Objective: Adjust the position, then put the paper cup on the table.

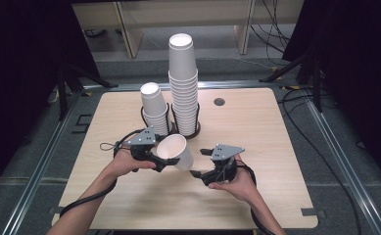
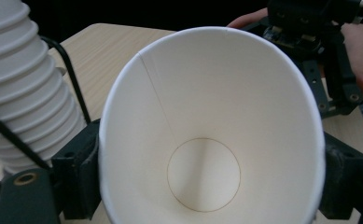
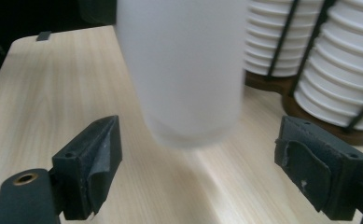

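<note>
At frame centre, the left tongs (image 1: pixel 164 160) are pinching a tilted paper cup (image 1: pixel 175 151); the right tongs (image 1: pixel 197 174), spread, are waiting to take its base next.

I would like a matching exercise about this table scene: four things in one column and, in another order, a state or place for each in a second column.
Things:
1. single paper cup
2. tall cup stack
3. short cup stack
4. right gripper

States or places:
A. jaws apart, with nothing between them
B. tilted, clamped between the jaws of the left gripper
C. in the wire holder, rises highest of all
D. in the wire holder, left of the other stack in the high view

Pairs: 1-B, 2-C, 3-D, 4-A
</note>
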`<move>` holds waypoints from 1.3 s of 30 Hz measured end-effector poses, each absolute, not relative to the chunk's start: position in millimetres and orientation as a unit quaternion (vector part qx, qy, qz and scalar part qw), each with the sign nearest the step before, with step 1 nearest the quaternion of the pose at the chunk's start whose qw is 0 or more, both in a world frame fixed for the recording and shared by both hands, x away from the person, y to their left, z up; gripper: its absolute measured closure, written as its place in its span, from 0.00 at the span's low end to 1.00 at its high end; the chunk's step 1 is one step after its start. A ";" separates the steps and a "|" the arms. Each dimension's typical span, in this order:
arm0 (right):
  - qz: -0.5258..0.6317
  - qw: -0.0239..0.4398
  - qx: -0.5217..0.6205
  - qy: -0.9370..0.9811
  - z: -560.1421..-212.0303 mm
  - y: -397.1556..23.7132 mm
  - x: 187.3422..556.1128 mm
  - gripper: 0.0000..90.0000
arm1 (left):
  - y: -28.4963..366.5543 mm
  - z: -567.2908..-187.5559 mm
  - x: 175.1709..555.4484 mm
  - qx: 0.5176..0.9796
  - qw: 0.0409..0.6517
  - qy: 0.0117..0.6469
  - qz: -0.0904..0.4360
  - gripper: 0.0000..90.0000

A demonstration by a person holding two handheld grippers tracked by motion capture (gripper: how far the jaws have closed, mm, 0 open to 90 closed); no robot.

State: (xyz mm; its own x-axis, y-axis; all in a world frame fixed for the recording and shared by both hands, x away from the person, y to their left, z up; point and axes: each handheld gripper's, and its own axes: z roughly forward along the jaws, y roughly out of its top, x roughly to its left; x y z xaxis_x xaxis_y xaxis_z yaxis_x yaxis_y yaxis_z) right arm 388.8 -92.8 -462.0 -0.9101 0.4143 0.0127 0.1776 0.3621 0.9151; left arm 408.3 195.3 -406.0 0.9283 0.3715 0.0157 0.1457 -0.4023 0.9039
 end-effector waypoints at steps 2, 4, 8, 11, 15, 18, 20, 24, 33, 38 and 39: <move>0.534 0.118 0.193 0.815 -462.1 -99.5 388.1 0.17 | 199.5 -405.1 406.6 0.835 0.511 0.162 0.120 0.17; 0.535 0.127 0.194 0.812 -462.2 -102.7 388.5 0.17 | 201.0 -405.2 405.6 0.834 0.511 0.168 0.124 0.17; 0.544 0.143 0.233 0.793 -464.5 -118.4 387.8 0.17 | 211.0 -403.8 401.3 0.843 0.482 0.189 0.148 0.17; 0.554 0.154 0.245 0.781 -467.3 -125.4 389.3 0.17 | 217.0 -401.5 400.5 0.835 0.486 0.200 0.163 0.17; 0.550 0.158 0.258 0.779 -468.3 -132.2 389.1 0.17 | 225.1 -398.0 398.9 0.831 0.481 0.214 0.178 0.18; 0.554 0.154 0.274 0.771 -470.0 -138.1 388.3 0.17 | 235.7 -396.0 395.8 0.828 0.472 0.235 0.192 0.18; 0.547 0.167 0.284 0.769 -469.7 -141.6 386.9 0.17 | 241.0 -395.8 394.2 0.829 0.462 0.247 0.198 0.18; 0.553 0.182 0.283 0.762 -470.2 -145.8 389.2 0.17 | 253.1 -397.2 390.0 0.818 0.452 0.283 0.215 0.18; 0.555 0.188 0.288 0.758 -469.0 -146.3 389.9 0.17 | 271.9 -398.2 383.4 0.802 0.447 0.320 0.233 0.18; 0.553 0.182 0.292 0.759 -466.2 -145.1 389.3 0.17 | 278.5 -398.6 382.4 0.793 0.451 0.332 0.240 0.18; 0.555 0.178 0.296 0.757 -466.6 -145.0 388.9 0.17 | 282.5 -399.4 382.0 0.786 0.453 0.342 0.243 0.18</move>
State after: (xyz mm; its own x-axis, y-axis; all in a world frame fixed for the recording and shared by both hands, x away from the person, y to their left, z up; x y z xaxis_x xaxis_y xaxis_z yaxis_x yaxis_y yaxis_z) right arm 388.9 -145.0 -466.6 -0.7617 0.6452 0.0589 0.2509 0.2099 0.9450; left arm 382.0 282.5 -399.4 0.6474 0.7587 0.0726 0.3176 -0.3551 0.8792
